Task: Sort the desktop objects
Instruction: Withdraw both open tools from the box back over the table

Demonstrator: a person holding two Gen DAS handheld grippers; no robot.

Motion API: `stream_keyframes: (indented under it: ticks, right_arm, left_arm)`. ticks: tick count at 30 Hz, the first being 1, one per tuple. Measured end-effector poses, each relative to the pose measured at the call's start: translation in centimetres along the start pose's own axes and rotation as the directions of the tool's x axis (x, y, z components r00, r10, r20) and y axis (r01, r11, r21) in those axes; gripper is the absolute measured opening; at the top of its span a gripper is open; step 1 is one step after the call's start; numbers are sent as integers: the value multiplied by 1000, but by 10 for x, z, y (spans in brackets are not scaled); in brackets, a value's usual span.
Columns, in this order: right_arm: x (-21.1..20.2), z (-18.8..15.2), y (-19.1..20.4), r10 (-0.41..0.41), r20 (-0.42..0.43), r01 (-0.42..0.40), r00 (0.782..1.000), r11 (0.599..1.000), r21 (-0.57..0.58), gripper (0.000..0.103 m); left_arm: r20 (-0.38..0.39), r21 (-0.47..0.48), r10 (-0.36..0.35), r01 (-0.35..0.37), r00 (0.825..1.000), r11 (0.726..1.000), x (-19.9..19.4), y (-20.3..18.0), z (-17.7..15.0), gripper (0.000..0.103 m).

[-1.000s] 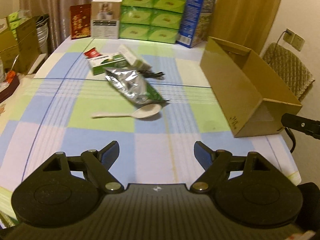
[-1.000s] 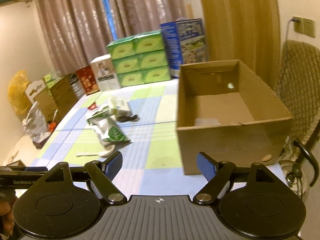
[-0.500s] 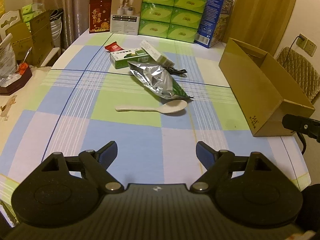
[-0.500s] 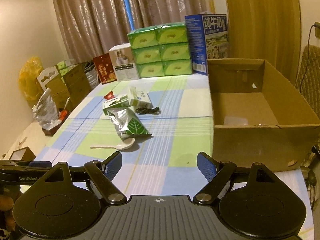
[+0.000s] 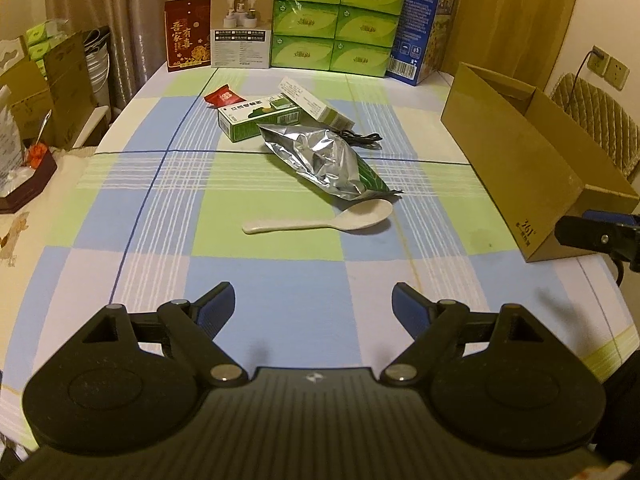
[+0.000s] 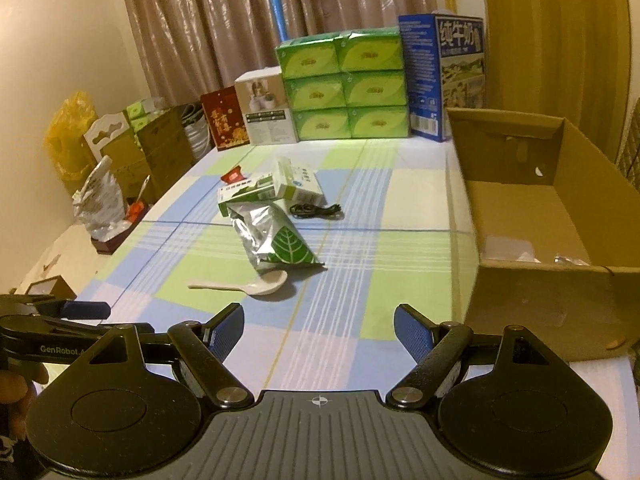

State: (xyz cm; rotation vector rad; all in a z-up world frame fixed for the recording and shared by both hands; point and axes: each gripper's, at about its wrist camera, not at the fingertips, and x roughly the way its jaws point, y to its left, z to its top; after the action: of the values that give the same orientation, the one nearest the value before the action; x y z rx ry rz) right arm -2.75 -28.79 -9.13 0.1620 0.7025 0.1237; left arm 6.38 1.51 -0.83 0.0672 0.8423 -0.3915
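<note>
**Pastel checks under green, silver and brown**

The tablecloth [image 5: 168, 276] is checked blue, green and white. Silver pouch [image 5: 320, 160] with a green leaf; cream spoon [image 5: 320, 222]; green-and-white carton [image 5: 256, 118]; red sachet [image 5: 223, 97]; brown cardboard box [image 6: 560, 280]; green tissue packs [image 5: 336, 20].

The left gripper [image 5: 313, 303] and the right gripper [image 6: 319, 327] both pointed downward, their fingers [image 5: 216, 304] spread wide apart with nothing between them.

Black hand-held gripper [image 5: 313, 304], 2 blue-padded fingers [image 5: 218, 304], silver screws.
</note>
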Motion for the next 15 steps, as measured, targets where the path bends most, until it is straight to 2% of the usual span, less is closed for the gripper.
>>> stream_keyframes:
  ticks: [9,15]
  right_arm:
    - [26,0,4,12,-51,-15,999,999,-41,80]
    - [48,10,10,40,-84,-52,996,989,-135,80]
  left_arm:
    - [-22,52,-12,13,1000,999,17,8,6,83]
    - [-41,90,-31,35,999,995,33,11,10,83]
